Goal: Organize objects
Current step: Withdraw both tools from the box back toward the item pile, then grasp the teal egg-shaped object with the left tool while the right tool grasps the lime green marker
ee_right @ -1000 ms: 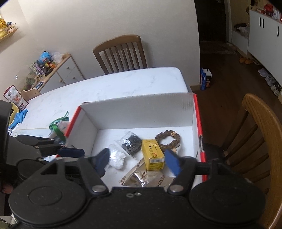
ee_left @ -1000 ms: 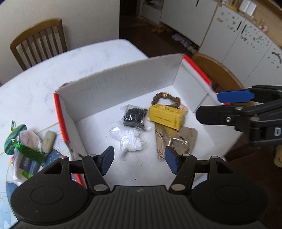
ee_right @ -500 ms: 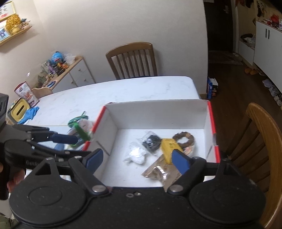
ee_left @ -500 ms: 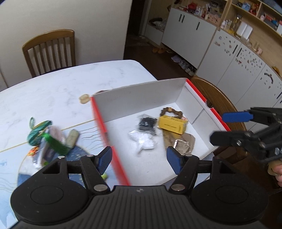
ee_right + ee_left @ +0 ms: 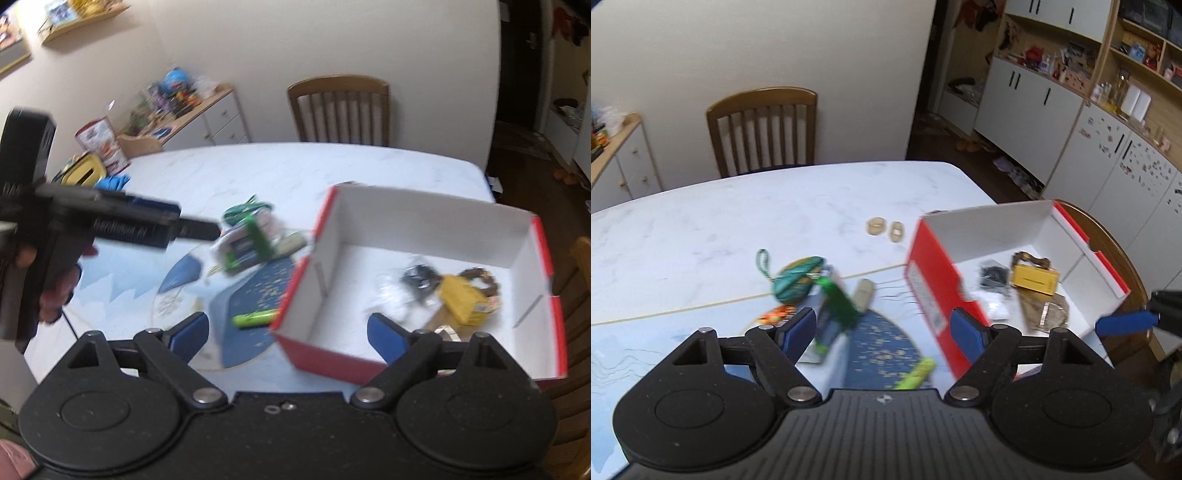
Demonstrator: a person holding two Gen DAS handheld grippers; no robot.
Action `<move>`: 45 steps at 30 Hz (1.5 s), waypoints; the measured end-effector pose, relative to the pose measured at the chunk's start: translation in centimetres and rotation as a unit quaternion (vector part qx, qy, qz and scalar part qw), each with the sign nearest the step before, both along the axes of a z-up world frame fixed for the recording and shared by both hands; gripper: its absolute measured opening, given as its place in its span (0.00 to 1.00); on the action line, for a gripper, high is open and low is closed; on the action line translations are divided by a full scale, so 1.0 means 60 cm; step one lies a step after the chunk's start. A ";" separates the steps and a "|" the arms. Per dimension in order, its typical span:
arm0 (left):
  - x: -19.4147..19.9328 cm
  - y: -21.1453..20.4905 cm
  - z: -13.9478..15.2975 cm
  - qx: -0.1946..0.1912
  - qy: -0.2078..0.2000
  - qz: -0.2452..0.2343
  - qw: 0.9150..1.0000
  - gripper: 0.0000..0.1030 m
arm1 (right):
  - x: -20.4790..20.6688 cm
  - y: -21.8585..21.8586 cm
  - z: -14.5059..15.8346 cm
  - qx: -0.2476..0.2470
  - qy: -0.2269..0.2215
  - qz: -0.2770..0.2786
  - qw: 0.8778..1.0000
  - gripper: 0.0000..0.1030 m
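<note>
A red cardboard box with a white inside stands on the right of the table. It holds a yellow carton, a bead bracelet, a black packet and a white packet. Left of the box lie a green pouch, a green-tasselled packet, a beige piece and a lime marker. My left gripper is open and empty above these loose things. My right gripper is open and empty at the box's near corner.
The white marble table carries a blue snow-patterned mat. Two small tan rings lie behind the box. Wooden chairs stand at the far side and on the right. A sideboard with toys is at the left wall.
Both grippers have pulled back and swung left. The box has shifted to the right in both views and the loose objects on the mat have come into the middle. Both stay open.
</note>
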State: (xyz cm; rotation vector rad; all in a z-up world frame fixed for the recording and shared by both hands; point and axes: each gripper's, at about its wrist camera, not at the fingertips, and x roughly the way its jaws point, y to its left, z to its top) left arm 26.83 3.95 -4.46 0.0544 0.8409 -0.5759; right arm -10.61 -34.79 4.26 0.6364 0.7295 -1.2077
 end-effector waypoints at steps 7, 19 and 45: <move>-0.011 0.069 -0.044 0.011 -0.019 -0.003 1.000 0.78 | 0.079 -0.017 -0.030 0.016 0.015 -0.002 1.000 0.89; -0.068 0.139 -0.145 0.020 -0.011 -0.024 0.999 0.78 | 0.156 -0.074 -0.079 0.063 0.004 -0.064 0.996 0.89; -0.121 0.100 -0.248 0.015 0.003 -0.060 0.998 0.78 | 0.148 -0.195 -0.222 0.181 -0.043 -0.314 0.931 0.73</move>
